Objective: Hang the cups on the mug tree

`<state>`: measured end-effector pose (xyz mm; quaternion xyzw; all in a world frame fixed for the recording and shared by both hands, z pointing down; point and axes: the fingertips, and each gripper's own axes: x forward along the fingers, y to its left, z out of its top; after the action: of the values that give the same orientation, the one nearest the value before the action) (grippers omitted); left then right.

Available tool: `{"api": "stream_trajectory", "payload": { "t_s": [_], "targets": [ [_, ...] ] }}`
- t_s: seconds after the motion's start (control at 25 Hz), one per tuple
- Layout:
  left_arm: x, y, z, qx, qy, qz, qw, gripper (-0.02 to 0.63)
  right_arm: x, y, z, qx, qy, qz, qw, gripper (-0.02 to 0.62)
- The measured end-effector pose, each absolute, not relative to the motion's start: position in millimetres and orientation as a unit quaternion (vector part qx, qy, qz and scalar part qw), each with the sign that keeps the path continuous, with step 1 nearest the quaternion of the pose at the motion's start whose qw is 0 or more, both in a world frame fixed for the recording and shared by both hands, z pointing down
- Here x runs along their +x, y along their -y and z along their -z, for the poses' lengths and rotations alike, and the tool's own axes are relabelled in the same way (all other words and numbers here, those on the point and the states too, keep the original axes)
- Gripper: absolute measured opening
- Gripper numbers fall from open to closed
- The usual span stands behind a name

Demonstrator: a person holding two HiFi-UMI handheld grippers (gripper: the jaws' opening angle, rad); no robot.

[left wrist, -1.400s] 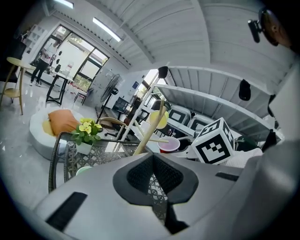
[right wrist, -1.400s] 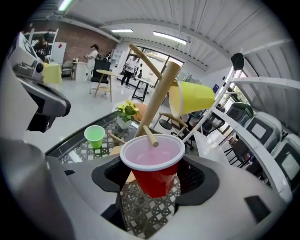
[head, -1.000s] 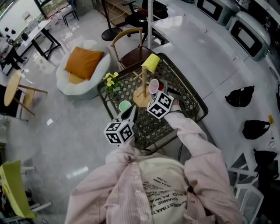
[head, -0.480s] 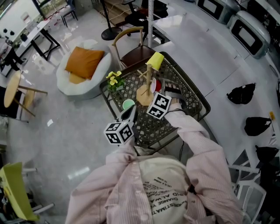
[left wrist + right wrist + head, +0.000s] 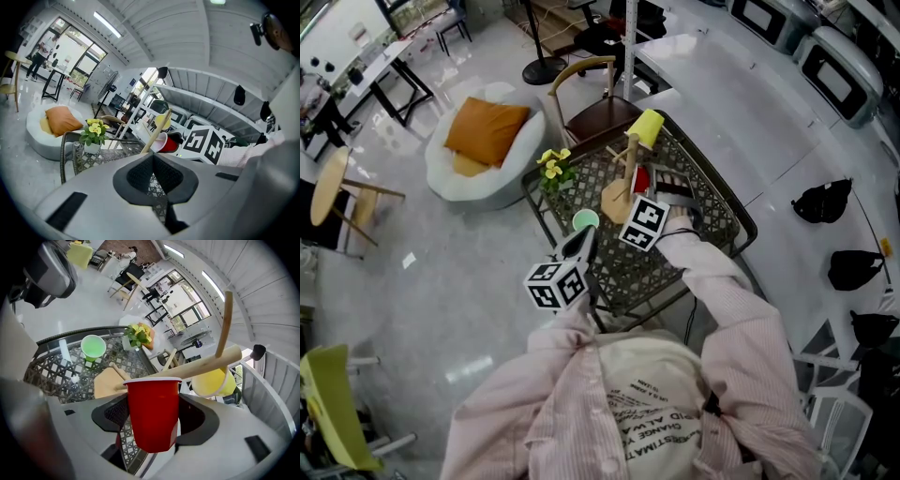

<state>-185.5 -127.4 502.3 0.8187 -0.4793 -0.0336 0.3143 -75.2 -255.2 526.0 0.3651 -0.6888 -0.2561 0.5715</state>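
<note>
Black metal lattice table (image 5: 623, 274) below both sets of fingers. Wooden mug tree (image 5: 206, 363) just beyond right gripper (image 5: 151, 406) fingers, spread wide, clamped on red plastic cup (image 5: 152, 420). Left gripper (image 5: 153, 161) fingers closed together, empty. Yellow plastic cup (image 5: 213, 380) hanging beyond right fingertips; green cup (image 5: 93, 345) farther left.

Head cam overhead, steeply down; gripper cams share mug tree (image 5: 629, 169).
</note>
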Motion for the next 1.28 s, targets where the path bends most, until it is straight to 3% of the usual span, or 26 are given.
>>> {"api": "stream_trajectory", "payload": {
  "t_s": [1.28],
  "targets": [
    [-186, 114, -506, 0.838, 0.444, 0.019, 0.316, -0.003, -82, 243, -520, 0.406, 0.688, 0.264, 0.541, 0.321]
  ]
}}
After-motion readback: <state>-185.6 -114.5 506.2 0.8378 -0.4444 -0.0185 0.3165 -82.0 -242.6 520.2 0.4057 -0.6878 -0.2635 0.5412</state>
